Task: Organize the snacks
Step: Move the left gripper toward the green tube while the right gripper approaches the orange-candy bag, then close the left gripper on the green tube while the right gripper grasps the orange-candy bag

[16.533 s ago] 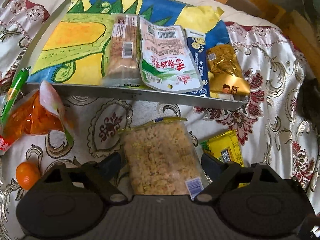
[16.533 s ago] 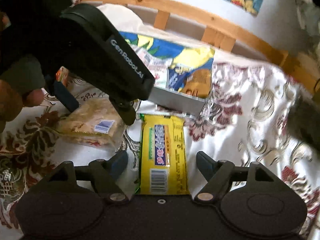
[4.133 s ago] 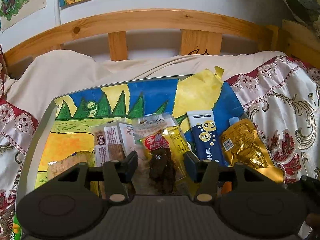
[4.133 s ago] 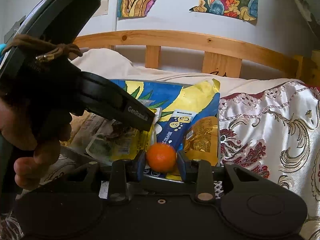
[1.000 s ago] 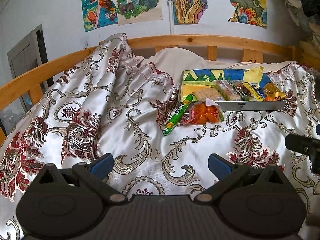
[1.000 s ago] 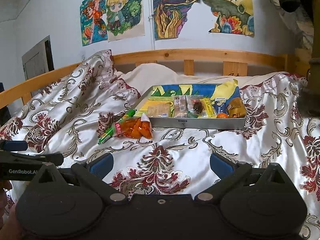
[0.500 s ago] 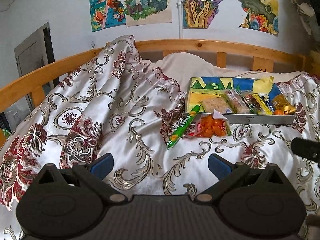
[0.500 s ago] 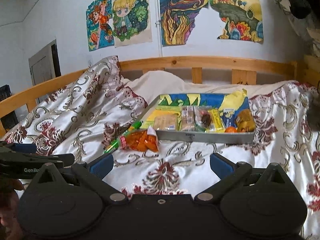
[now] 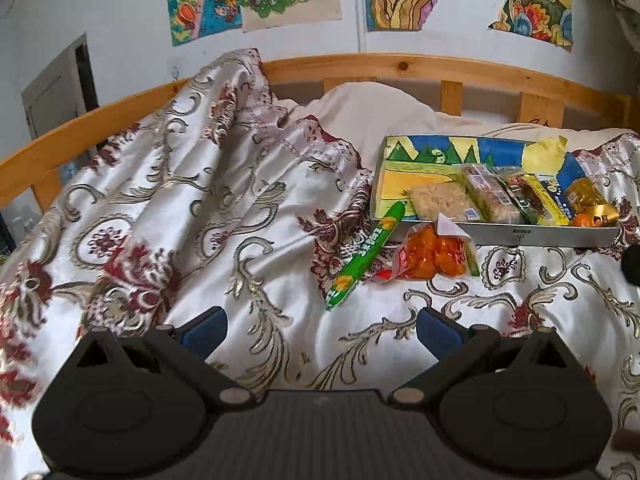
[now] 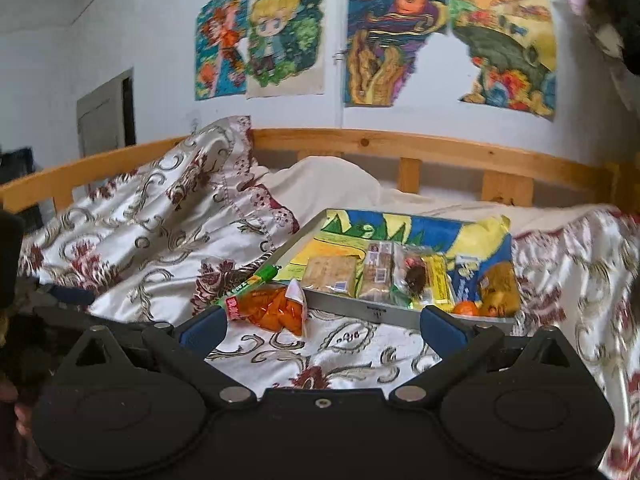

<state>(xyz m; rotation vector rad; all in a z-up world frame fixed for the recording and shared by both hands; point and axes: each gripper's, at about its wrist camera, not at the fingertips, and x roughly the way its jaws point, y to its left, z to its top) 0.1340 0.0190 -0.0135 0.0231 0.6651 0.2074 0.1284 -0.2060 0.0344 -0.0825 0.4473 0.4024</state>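
Blue-padded left hand-held gripper [image 9: 322,330] gapes wide, empty, above the bedspread [image 9: 224,216].

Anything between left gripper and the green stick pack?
Nothing: only bare patterned bedspread between the left gripper and the green stick pack, per left wrist view.

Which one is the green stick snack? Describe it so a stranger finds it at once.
Find the metal tray on the patterned bedspread. At the tray's near left corner a long green stick snack leans on the rim, its lower end on the cloth. Unlike the orange snack bag beside it, it is thin, tube-shaped and bright green.
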